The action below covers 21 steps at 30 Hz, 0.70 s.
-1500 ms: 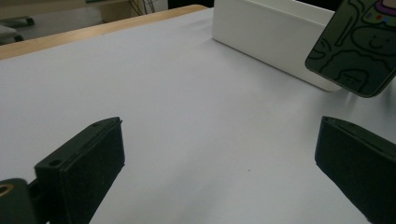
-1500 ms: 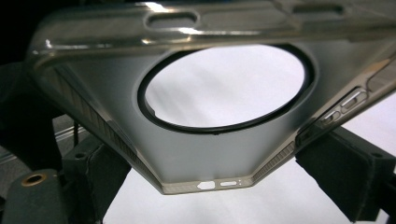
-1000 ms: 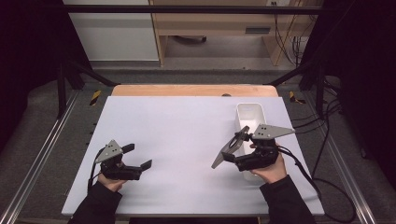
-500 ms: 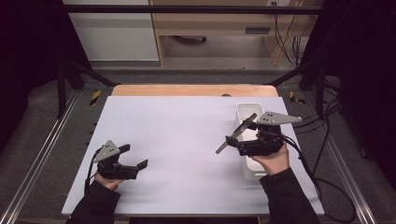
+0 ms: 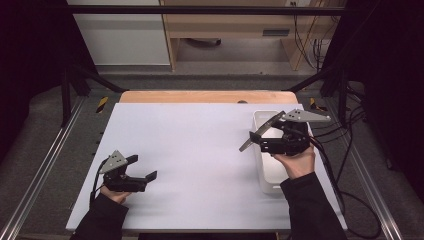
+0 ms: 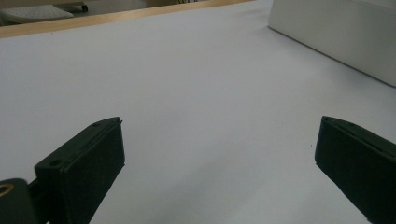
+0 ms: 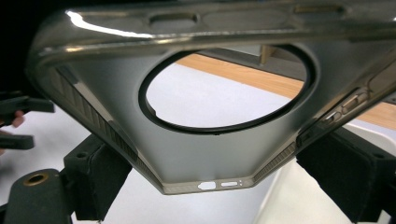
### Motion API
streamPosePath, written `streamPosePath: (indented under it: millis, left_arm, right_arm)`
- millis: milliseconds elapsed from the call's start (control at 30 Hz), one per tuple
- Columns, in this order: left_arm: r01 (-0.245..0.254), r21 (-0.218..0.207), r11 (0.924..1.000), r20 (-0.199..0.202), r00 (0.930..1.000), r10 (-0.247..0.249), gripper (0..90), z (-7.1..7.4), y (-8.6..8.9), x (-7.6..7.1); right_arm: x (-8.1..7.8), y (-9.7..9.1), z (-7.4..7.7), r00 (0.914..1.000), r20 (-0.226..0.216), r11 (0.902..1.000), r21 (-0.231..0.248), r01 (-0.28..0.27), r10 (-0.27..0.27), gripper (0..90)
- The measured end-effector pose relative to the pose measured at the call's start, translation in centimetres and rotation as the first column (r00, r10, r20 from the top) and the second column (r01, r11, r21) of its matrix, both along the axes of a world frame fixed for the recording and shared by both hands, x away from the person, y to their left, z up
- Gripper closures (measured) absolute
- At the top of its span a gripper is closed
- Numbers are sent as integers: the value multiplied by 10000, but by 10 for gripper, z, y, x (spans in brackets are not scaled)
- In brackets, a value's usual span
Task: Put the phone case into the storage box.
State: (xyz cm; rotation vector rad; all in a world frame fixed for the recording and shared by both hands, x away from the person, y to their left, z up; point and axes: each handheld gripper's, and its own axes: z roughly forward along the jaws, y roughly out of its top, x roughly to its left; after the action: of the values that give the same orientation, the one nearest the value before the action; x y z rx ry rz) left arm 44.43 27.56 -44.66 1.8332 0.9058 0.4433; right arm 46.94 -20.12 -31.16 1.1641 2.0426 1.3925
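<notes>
High view, left gripper [image 5: 141, 168]: low over the near-left part of the table [image 5: 190, 130], held in the person's left hand [image 5: 111, 192]; jaws wide apart, nothing between them.
Left gripper view: bare white surface between the two black pads [image 6: 81, 170]; side wall of the bin [image 6: 336, 32] shows at far right, well apart. Judged parked and ready, clear of the work.
Why open: likely waiting to take a second grip on the case or steady it; no contact with anything yet.
High view, phone case [image 5: 260, 132]: clear, held up in the air by the right gripper [image 5: 257, 139], just left of the white bin [image 5: 265, 150] and above its left rim, tilted so one end points down-left toward table centre.
Right gripper view: case [image 7: 187, 107] spans the frame, camera cut-out ring in the middle, port slots on the lower edge; its two long sides sit against the pads [image 7: 100, 175] left and right, so the jaws are clamped across the case's width.
Why that grip: squeezing the side rails keeps the thin, flexible back free and the ends exposed.
Right hand [image 5: 295, 162]: over the bin, wrist coming in from the near edge.
Step, judged: case lifted out of the bin, on its way to the open table.
Risk: soft shell may bow or slip if squeezed harder.
</notes>
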Motion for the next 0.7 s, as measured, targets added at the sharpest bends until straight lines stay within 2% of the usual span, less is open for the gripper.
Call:
streamPosePath:
  millis: [367,700]
  left_arm:
    - [29,55,10000,-73,10000,-29,10,-2,0,1]
    - [61,59,10000,-76,10000,-60,10,-3,2,2]
  right_arm:
    - [9,-8,13,9951,150,9951,-92,983,-982,122]
    - [20,-14,18,9808,149,9800,-387,1951,-1946,122]
